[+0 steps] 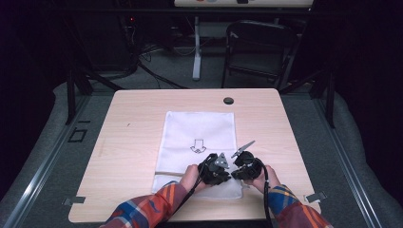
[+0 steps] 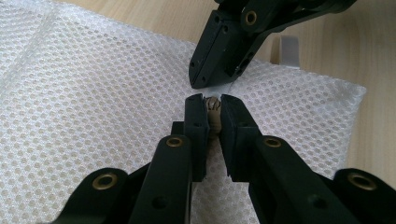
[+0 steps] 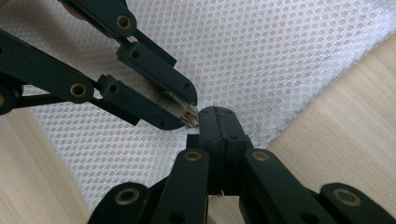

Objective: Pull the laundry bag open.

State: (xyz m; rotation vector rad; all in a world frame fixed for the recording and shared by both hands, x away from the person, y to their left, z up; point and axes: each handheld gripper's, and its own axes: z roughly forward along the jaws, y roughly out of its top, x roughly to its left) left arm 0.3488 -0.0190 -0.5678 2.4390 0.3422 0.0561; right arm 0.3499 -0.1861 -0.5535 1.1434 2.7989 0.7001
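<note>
The worktop (image 1: 138,118) is covered at its middle by a white mesh bag (image 1: 199,133), long axis running away from the person, printed arrow pointing toward them. At its near edge, a small metal piece (image 2: 214,112) is clamped by the left tool (image 2: 213,103). The right tool (image 3: 215,116) is closed on the mesh beside it.

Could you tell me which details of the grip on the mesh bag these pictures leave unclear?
- High view: both grippers' jaw tips, hidden by the left gripper and right gripper bodies.
- Left gripper view: the small tan piece mostly covered by the jaws.
- Right gripper view: anything pinched against the mesh bag, hidden between the shut jaws.
</note>
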